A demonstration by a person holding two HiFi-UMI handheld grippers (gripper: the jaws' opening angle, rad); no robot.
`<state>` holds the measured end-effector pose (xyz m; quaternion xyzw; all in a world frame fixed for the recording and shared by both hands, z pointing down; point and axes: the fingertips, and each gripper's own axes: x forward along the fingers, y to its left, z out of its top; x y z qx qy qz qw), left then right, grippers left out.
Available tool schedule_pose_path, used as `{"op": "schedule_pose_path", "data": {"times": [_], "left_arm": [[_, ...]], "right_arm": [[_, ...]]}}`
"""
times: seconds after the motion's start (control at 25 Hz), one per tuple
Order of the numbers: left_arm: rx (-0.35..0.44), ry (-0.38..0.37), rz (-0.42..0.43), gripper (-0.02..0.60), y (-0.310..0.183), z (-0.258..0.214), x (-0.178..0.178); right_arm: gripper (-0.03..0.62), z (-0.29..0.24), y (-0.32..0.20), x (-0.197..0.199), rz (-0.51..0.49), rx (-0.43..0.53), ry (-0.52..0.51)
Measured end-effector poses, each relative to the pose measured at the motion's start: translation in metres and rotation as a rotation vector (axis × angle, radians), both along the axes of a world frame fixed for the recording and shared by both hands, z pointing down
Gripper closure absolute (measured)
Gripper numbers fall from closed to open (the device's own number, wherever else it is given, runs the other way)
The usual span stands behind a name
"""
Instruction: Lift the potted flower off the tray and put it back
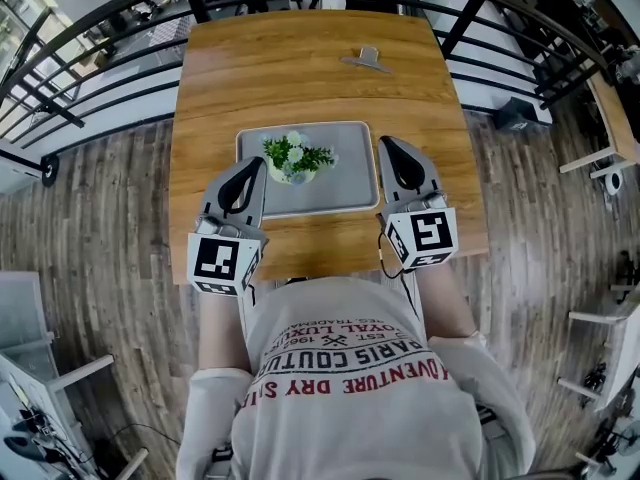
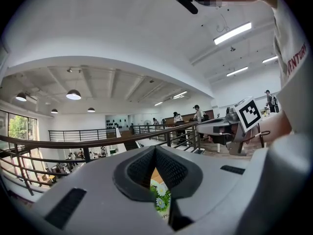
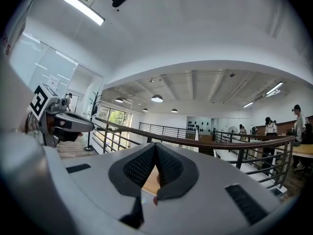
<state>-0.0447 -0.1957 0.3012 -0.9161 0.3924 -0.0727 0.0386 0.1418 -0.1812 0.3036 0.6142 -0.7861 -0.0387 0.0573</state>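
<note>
Left tongs (image 1: 254, 164), right tongs (image 1: 386, 144) shut — potted flower (image 1: 297, 156) on tray (image 1: 350, 186) (shirt (image 1: 350, 368): "PARIS COUTURE")

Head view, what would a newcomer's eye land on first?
The potted flower, white blooms over green leaves, sits on the grey tray in the middle of the wooden table. The left gripper and right gripper flank the tray, jaws together.

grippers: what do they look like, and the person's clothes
The left gripper and right gripper are light grey tapered shells with black dimpled pads. Each carries a white cube with black square markers; a dark cable hangs by the right one. The T-shirt is pale with red and dark lettering.
</note>
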Motion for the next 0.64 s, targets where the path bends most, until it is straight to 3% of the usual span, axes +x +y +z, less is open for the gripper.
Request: {"op": "schedule_pose_path", "data": {"times": [0.28,0.64], "left_arm": [[0.006,-0.009,0.047,0.569,-0.001,-0.004,0.008],[0.015,0.007,0.042,0.569,-0.007,-0.003,0.0]], "right_arm": [[0.568,-0.003,-0.005,-0.012,-0.055,0.012,-0.02],[0.568,0.001,-0.011,-0.016,-0.074,0.017,-0.048]]}}
